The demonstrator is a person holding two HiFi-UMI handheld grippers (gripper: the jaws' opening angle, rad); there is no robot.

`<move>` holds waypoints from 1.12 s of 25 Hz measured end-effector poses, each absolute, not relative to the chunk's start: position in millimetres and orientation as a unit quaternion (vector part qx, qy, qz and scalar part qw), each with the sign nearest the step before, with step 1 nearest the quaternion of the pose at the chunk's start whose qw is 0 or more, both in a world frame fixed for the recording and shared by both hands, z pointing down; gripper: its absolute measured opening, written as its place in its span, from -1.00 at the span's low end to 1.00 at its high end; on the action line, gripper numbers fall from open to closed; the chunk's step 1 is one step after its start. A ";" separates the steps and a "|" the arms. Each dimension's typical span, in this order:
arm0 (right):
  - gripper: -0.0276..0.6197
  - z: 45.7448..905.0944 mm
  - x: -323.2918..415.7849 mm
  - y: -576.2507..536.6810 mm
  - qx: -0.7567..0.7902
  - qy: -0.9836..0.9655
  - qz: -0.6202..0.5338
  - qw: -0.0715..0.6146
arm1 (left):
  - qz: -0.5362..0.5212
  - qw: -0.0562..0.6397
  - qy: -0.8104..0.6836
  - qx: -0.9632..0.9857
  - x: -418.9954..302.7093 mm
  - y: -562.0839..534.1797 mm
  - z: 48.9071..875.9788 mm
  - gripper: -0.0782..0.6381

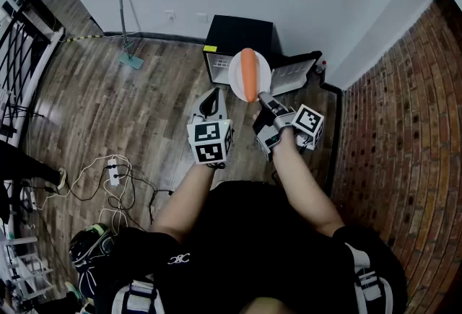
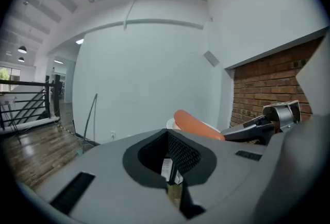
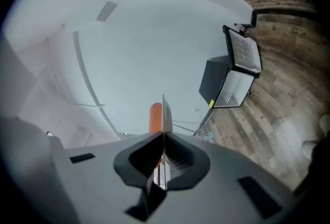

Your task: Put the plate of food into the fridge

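Note:
A white plate (image 1: 240, 76) carrying a long orange piece of food (image 1: 248, 73) is held in the air by my right gripper (image 1: 261, 99), which is shut on the plate's near rim. In the right gripper view the plate (image 3: 164, 114) shows edge-on between the jaws, with the orange food (image 3: 155, 117) on its left. Just beyond the plate, the small black fridge (image 1: 238, 38) stands against the wall with its door (image 1: 294, 73) swung open to the right. My left gripper (image 1: 210, 103) hangs to the left of the plate, shut and holding nothing. From it I see the plate (image 2: 175, 124) ahead.
A mop (image 1: 128, 24) leans on the white wall left of the fridge. A power strip with cables (image 1: 114, 172) lies on the wooden floor at the left. A brick wall (image 1: 404, 125) runs along the right. A black railing (image 1: 22, 53) stands at far left.

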State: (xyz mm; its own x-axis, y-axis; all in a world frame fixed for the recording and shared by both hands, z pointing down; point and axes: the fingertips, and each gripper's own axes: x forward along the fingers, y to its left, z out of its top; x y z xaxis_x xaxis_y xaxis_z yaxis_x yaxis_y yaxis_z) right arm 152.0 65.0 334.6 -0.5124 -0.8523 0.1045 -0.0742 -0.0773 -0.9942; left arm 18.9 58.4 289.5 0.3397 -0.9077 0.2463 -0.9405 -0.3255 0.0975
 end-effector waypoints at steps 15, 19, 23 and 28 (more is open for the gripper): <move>-0.83 341.1 159.4 66.3 -0.407 0.589 -0.620 0.322 | 0.073 0.119 -0.566 0.813 14.8 60.6 295.0 -0.79; -0.83 345.3 157.8 68.6 -0.412 0.583 -0.621 0.324 | 0.076 0.122 -0.561 0.816 12.8 60.8 299.2 -0.79; -0.83 347.2 150.8 66.2 -0.418 0.581 -0.619 0.325 | 0.075 0.124 -0.555 0.819 4.9 56.9 301.6 -0.79; -0.83 347.8 140.0 58.2 -0.427 0.579 -0.612 0.328 | 0.073 0.129 -0.546 0.825 -10.1 48.3 306.6 -0.79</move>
State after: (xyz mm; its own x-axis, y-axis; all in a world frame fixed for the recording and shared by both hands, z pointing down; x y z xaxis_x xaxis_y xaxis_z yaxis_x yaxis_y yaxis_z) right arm 140.0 58.2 347.8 -0.4193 -0.8964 0.1436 -0.0928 -0.1150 -0.9890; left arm -10.1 48.3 306.6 0.3930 -0.8818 0.2609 -0.9193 -0.3705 0.1325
